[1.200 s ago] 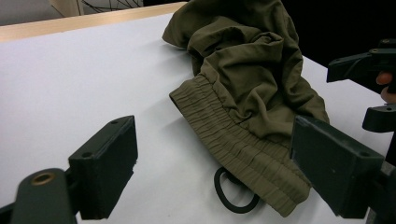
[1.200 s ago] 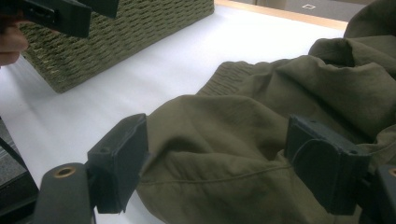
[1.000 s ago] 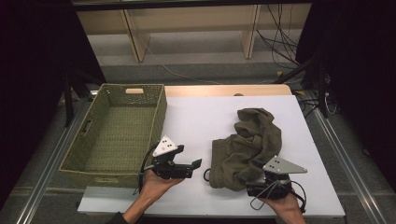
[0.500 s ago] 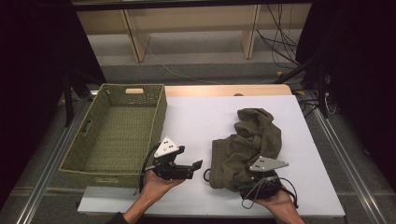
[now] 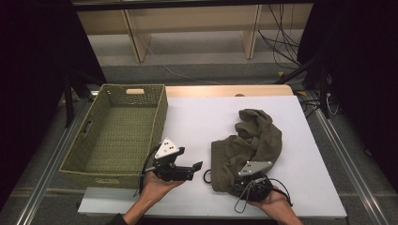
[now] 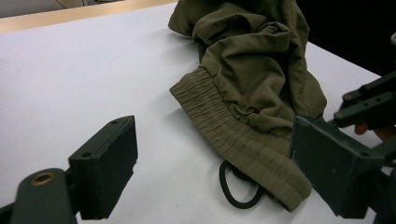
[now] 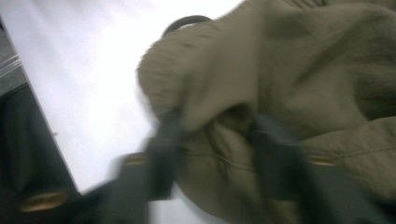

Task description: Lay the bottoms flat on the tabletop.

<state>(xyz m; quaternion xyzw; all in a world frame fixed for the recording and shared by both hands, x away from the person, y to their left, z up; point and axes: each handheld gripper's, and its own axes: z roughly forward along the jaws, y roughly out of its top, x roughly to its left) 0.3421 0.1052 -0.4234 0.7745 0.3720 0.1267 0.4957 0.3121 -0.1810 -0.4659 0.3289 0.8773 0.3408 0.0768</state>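
Garment: an olive-green pair of trousers [image 5: 253,145] lies crumpled on the right half of the white table [image 5: 197,122], its ribbed waistband [image 6: 243,140] at the near-left edge of the heap
Drawcord: a black drawcord loop [image 6: 238,186] pokes out from under the waistband onto the table
Left gripper: the left gripper [image 5: 195,168] is held just above the table's near edge, between the basket and the trousers, pointing toward the garment; its jaws are spread wide with nothing between them, and the waistband lies just ahead of them
Right gripper: the right gripper [image 5: 248,180] sits at the near edge of the trousers; its jaws have just been closing and a fold of the olive cloth is bunched between them, though its own view is blurred
Basket: a woven green basket [image 5: 75,159] stands at the left edge of the table, well apart from the trousers
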